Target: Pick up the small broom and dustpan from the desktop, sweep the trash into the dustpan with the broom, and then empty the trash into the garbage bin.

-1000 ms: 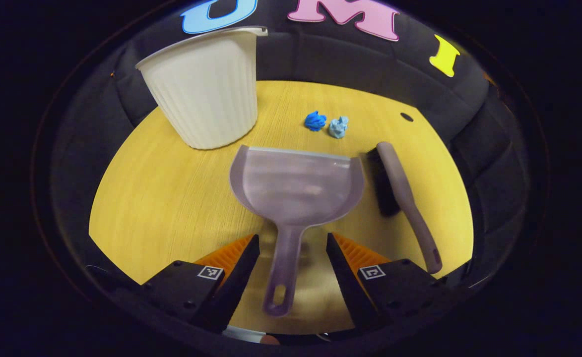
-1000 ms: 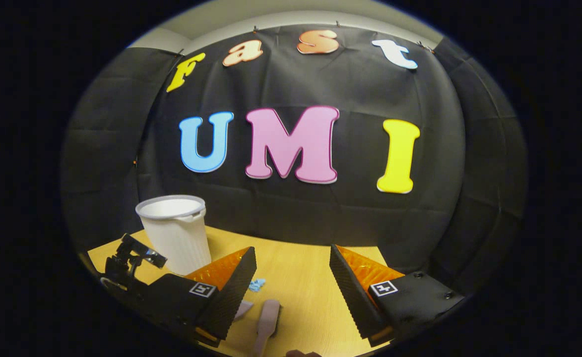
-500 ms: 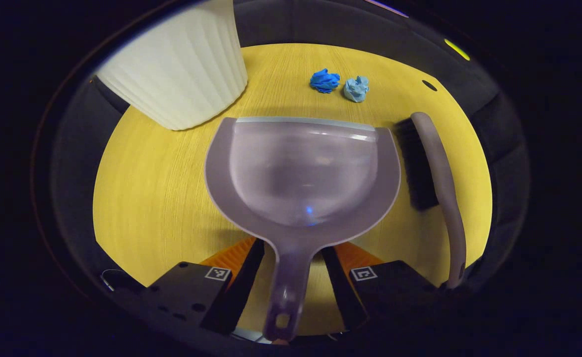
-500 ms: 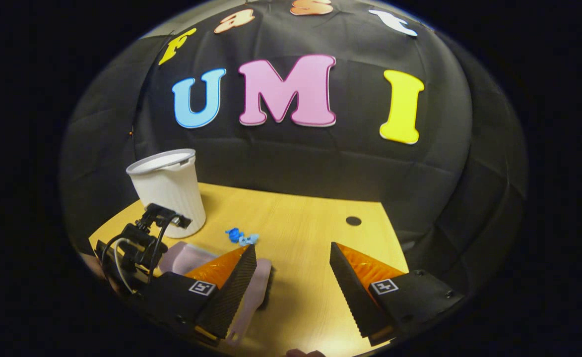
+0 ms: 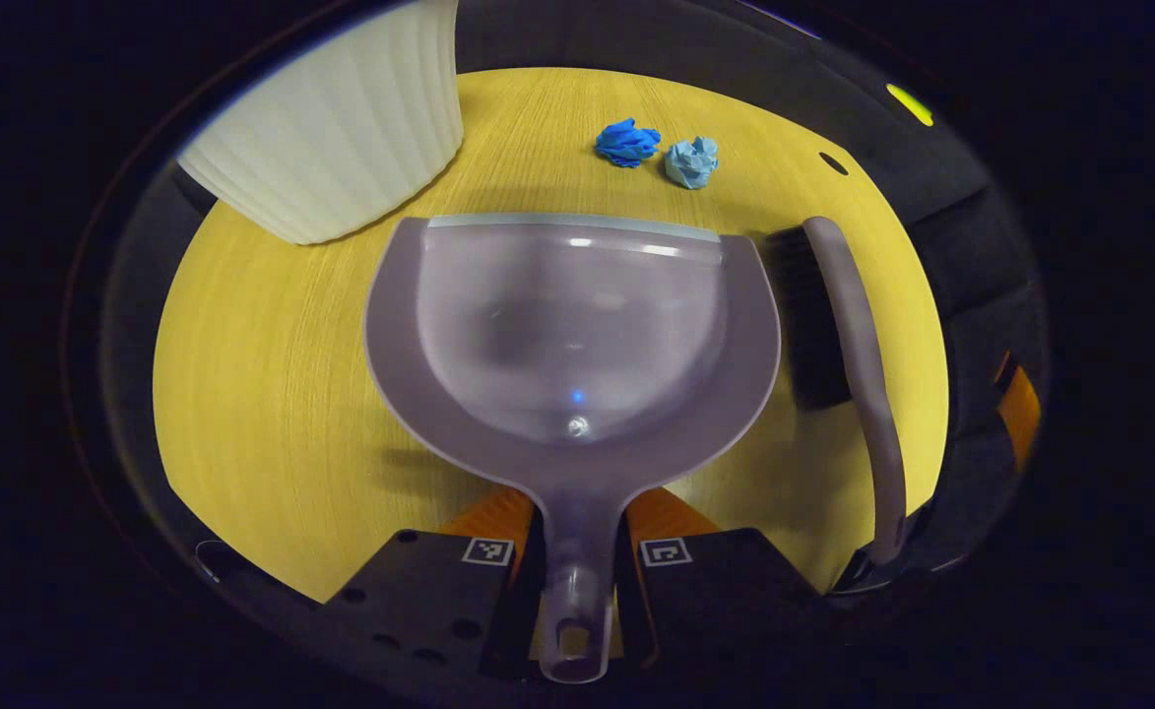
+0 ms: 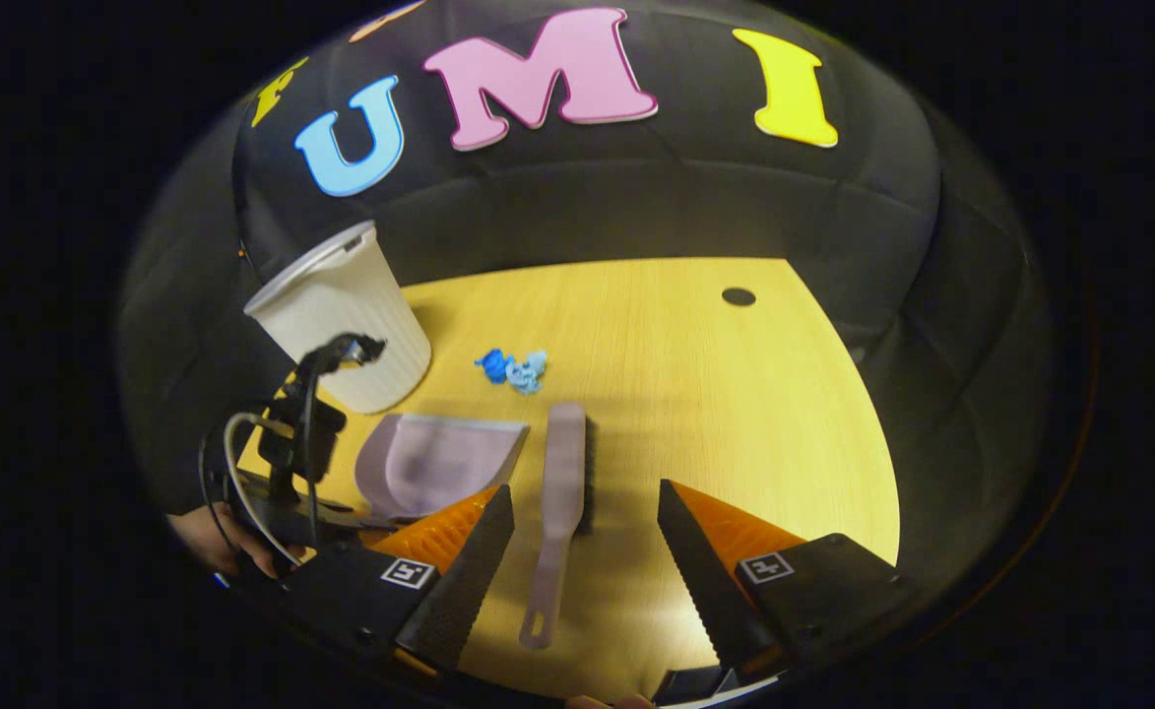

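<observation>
Though the left hand-held gripper [image 5: 577, 591] has its fingers closed against the dustpan [image 5: 572, 330] handle at the frame's bottom centre, the pan lies flat on the bench [image 5: 272, 394]. The right hand-held gripper [image 6: 585, 551] hangs wide open over the broom [image 6: 559, 492], untouched. Two blue trash [image 5: 656, 153] wads sit at upper centre, the bin [image 5: 331, 138] upper left; sweeping and emptying remain.

No legible text or labels.

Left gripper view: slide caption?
Left tongs shut on dustpan handle; broom alongside, two blue paper wads ahead.
</observation>
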{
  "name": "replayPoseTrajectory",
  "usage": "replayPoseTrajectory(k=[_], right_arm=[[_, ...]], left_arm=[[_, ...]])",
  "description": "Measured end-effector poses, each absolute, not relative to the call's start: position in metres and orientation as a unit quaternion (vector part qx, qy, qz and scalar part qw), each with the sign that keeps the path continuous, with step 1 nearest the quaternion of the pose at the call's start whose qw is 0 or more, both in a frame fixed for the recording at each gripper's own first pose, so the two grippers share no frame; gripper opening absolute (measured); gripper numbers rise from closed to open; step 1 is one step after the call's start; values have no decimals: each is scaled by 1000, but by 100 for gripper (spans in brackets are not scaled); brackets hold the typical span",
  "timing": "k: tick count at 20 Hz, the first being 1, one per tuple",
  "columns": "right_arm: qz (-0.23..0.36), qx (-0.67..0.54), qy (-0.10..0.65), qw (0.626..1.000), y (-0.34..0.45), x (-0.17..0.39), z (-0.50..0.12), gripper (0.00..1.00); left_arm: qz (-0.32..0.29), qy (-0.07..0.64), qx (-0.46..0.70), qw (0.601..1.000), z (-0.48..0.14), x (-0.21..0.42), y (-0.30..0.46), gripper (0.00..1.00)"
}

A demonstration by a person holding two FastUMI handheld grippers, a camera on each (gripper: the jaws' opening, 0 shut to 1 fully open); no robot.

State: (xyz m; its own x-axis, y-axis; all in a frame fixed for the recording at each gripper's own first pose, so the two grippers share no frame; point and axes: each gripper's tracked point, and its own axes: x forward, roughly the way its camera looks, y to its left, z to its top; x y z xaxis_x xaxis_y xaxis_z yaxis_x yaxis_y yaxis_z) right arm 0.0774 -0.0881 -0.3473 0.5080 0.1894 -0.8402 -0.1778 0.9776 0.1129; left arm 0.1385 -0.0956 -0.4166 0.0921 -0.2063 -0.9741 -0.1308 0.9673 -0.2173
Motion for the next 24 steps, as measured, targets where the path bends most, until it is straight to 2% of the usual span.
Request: replayPoseTrajectory(k=[8, 9, 10, 11, 14, 15, 16, 19, 20, 21, 24], right_arm=[[76, -53, 628, 773, -72, 41, -420, 97], [71, -64, 643, 760, -71, 38, -424, 92], [64, -75, 659, 746, -75, 36, -434, 97], [58, -89, 672, 733, -79, 32, -439, 97], [22, -96, 690, 717, -84, 37, -456, 95], [12, -96, 698, 710, -84, 37, -460, 77], [10, -87, 710, 698, -81, 35, -462, 72], [-2, -67, 714, 697, -69, 43, -473, 40], [-9, -69, 713, 697, -70, 41, -472, 33], [-10, -63, 716, 695, -70, 47, -470, 29], [-4, -60, 721, 691, -74, 54, -469, 29]], left_arm=[[-77, 652, -136, 742, -416, 135, -86, 29], [-82, 650, -134, 743, -416, 133, -83, 29], [-89, 648, -132, 745, -416, 130, -80, 30], [-95, 645, -131, 747, -415, 129, -78, 29], [-116, 641, -135, 747, -416, 126, -74, 29], [-123, 639, -137, 747, -416, 125, -72, 29], [-131, 637, -135, 747, -416, 124, -70, 29], [-150, 634, -121, 749, -417, 124, -63, 29], [-157, 634, -118, 748, -417, 123, -61, 29], [-164, 635, -111, 747, -416, 122, -57, 29], [-180, 639, -76, 744, -416, 124, -43, 31]])
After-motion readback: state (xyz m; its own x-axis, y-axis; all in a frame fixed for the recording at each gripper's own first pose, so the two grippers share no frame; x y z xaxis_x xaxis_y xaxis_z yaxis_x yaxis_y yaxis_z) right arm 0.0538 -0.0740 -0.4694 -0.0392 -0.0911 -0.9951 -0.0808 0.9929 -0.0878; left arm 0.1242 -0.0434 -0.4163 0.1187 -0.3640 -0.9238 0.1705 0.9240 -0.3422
